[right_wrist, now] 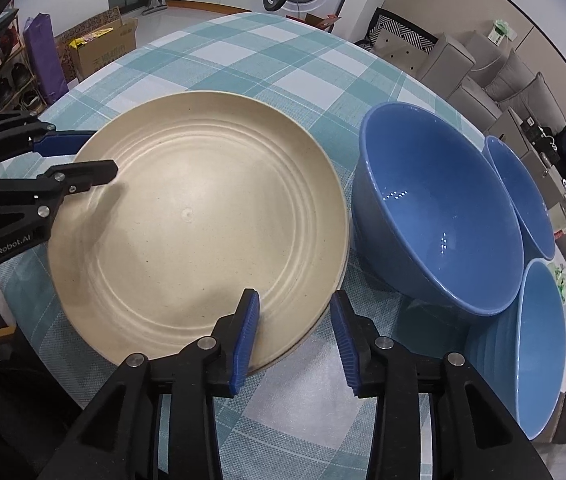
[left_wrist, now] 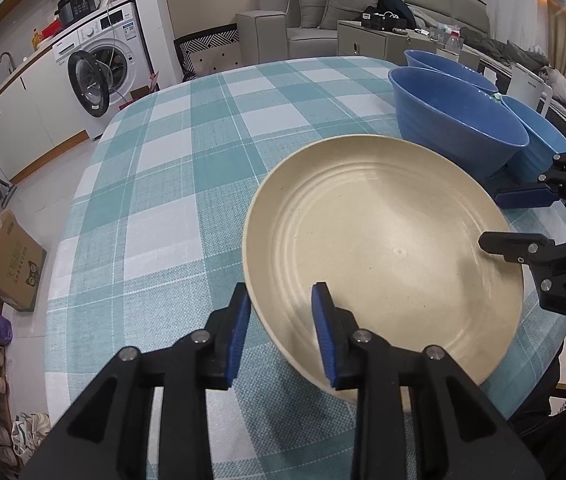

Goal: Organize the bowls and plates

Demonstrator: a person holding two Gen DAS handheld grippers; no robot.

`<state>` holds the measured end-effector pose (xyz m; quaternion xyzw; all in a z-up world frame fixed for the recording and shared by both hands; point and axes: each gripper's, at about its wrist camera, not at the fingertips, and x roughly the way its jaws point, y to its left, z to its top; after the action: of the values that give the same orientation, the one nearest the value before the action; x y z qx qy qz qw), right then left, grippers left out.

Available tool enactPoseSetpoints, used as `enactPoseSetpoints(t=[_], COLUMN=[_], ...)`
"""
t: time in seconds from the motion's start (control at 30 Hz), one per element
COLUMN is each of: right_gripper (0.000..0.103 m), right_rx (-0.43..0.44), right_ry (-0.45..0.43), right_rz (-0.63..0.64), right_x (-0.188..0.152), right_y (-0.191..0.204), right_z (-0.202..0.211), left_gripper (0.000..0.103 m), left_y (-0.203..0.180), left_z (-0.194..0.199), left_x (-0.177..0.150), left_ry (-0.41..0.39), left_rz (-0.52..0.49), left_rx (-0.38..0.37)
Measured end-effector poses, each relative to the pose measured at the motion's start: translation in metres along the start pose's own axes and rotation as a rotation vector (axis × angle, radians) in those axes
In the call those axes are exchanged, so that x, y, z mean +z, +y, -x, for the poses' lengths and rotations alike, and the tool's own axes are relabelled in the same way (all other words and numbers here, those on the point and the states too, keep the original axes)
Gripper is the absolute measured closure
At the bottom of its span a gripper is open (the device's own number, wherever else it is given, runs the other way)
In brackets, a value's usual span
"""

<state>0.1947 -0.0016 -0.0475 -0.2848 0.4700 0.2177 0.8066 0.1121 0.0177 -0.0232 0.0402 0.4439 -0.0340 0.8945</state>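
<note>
Three blue bowls [right_wrist: 439,216] sit bunched together on the table [left_wrist: 163,184], and two of them are hard to read: the back one is mostly hidden behind the front one, and the nearest one is cut off low in the right wrist view. I can't tell if the bowls actually touch. The table wears a teal and white checked cloth, and past its edge there's a washing machine [left_wrist: 103,68], a grey sofa [left_wrist: 315,12] and a cardboard box [left_wrist: 11,260] on the floor.

The cream plate [right_wrist: 195,224] lies flat just beside the front bowl. There looks to be a second rim under it on the bowl side, but I can't make that out for sure.

The left gripper [left_wrist: 281,332] has its jaws spread either side of the plate's rim, one finger inside, one outside. The right gripper [right_wrist: 295,336] does the same on the opposite edge, jaws apart, not pinching yet.
</note>
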Motion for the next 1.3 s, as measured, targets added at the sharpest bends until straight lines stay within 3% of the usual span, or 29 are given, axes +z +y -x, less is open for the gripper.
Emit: enactPoseSetpoints(t=[0.5, 0.6, 0.67, 0.87, 0.9, 0.93, 1.0, 1.1, 1.3], right_gripper=[0.053, 0.042, 0.03, 0.015, 0.013, 0.01, 0.006, 0.004, 0.001], right_rx=[0.068, 0.073, 0.083, 0.109, 0.112, 0.115, 0.117, 0.133, 0.224], right_ry=[-0.038, -0.055, -0.07, -0.11, -0.116, -0.126, -0.145, -0.182, -0.228], right_rz=[0.01, 0.017, 0.016, 0.015, 0.016, 0.019, 0.024, 0.016, -0.053], right_x=[-0.001, -0.001, -0.001, 0.0, 0.0, 0.0, -0.001, -0.001, -0.003], right_y=[0.003, 0.005, 0.006, 0.007, 0.007, 0.008, 0.009, 0.007, -0.006], right_z=[0.009, 0.013, 0.015, 0.021, 0.022, 0.024, 0.026, 0.031, 0.039], left_gripper=[0.051, 0.05, 0.049, 0.045, 0.037, 0.021, 0.008, 0.0, 0.0], left_y=[0.004, 0.006, 0.006, 0.005, 0.004, 0.004, 0.004, 0.003, 0.005], left_z=[-0.001, 0.002, 0.003, 0.006, 0.007, 0.008, 0.013, 0.021, 0.027], left_x=[0.001, 0.001, 0.001, 0.002, 0.002, 0.002, 0.003, 0.005, 0.008], left_ry=[-0.007, -0.016, -0.018, -0.022, -0.024, -0.033, -0.065, -0.095, -0.116], left_rz=[0.017, 0.026, 0.028, 0.031, 0.032, 0.035, 0.04, 0.039, 0.056], left_rx=[0.018, 0.006, -0.003, -0.028, -0.033, -0.036, -0.032, -0.05, -0.056])
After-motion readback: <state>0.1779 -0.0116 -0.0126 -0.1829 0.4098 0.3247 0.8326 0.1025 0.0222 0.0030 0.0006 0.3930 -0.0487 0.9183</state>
